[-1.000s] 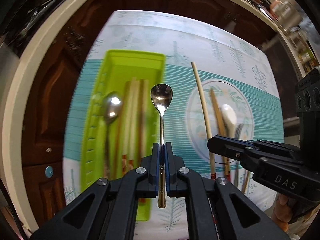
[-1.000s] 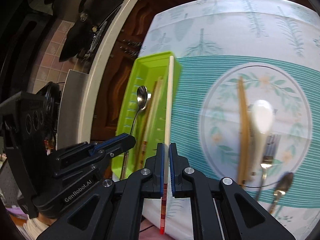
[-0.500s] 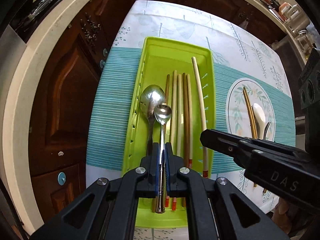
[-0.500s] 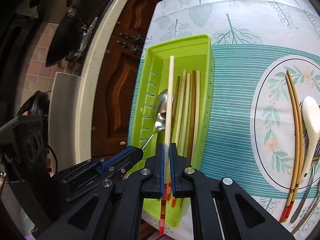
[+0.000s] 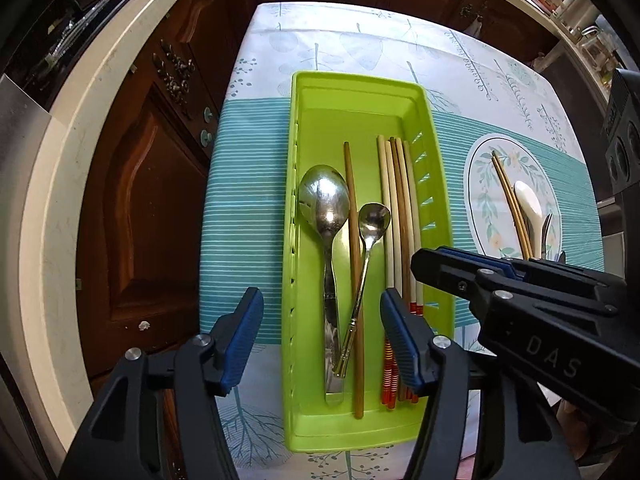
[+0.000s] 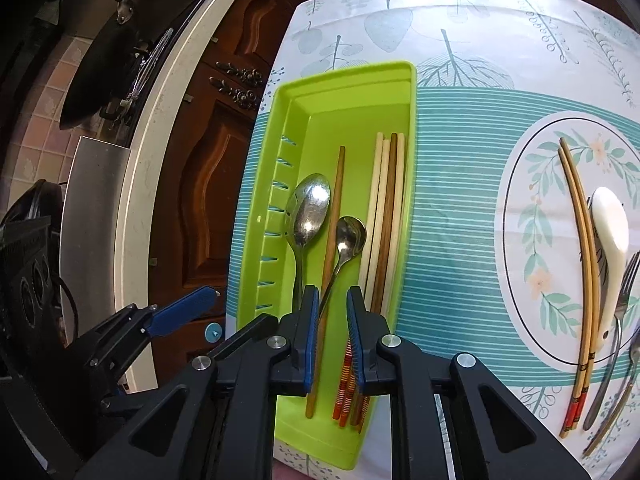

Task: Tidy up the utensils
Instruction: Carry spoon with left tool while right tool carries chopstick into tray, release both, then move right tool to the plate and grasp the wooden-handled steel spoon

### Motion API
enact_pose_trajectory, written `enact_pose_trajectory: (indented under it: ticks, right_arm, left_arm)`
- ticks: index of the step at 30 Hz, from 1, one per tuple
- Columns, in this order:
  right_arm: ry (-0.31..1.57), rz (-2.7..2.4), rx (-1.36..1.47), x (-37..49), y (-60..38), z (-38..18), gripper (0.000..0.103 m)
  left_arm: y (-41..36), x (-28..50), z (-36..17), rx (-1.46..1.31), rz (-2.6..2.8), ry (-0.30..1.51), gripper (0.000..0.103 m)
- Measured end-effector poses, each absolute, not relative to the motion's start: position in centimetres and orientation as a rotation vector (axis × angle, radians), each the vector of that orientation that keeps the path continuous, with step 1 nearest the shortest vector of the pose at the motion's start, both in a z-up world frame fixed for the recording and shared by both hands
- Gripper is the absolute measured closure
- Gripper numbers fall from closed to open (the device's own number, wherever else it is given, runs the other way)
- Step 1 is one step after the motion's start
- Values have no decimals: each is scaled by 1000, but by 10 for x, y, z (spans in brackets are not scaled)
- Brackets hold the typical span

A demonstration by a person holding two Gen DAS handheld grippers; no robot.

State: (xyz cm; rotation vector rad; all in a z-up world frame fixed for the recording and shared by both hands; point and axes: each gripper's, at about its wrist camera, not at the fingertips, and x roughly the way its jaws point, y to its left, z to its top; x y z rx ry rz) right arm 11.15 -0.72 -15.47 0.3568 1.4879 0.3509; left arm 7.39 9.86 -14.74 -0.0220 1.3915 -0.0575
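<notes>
A green utensil tray (image 5: 304,92) (image 6: 292,92) lies on the tablecloth. In it lie a large steel spoon (image 5: 324,204) (image 6: 310,210), a small spoon (image 5: 374,220) (image 6: 351,238) and several chopsticks (image 5: 400,208) (image 6: 386,200). My left gripper (image 5: 320,340) is open and empty above the tray's near end. My right gripper (image 6: 333,340) is partly open and empty over the same end, and shows in the left wrist view (image 5: 416,264). A plate (image 6: 516,240) (image 5: 480,184) to the right holds two chopsticks (image 6: 580,240), a white spoon (image 6: 610,224) and forks (image 6: 624,292).
The table's left edge (image 5: 216,184) drops off beside dark wooden cabinet doors (image 5: 132,208). A pale counter rim (image 6: 160,120) curves along the left. The tablecloth stretches beyond the tray's far end (image 5: 360,48).
Both grippers opened. The small spoon left my left gripper and the pale chopstick left my right gripper; both now lie in the tray. Both grippers drew back slightly.
</notes>
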Motion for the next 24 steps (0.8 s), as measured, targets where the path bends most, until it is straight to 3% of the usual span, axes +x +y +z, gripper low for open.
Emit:
enact_pose_trajectory:
  ticks: [24]
  right_arm:
    - [1388,354,329,58,-118,-101,89]
  left_arm:
    - [4,38,-106,15,-137,1299,38]
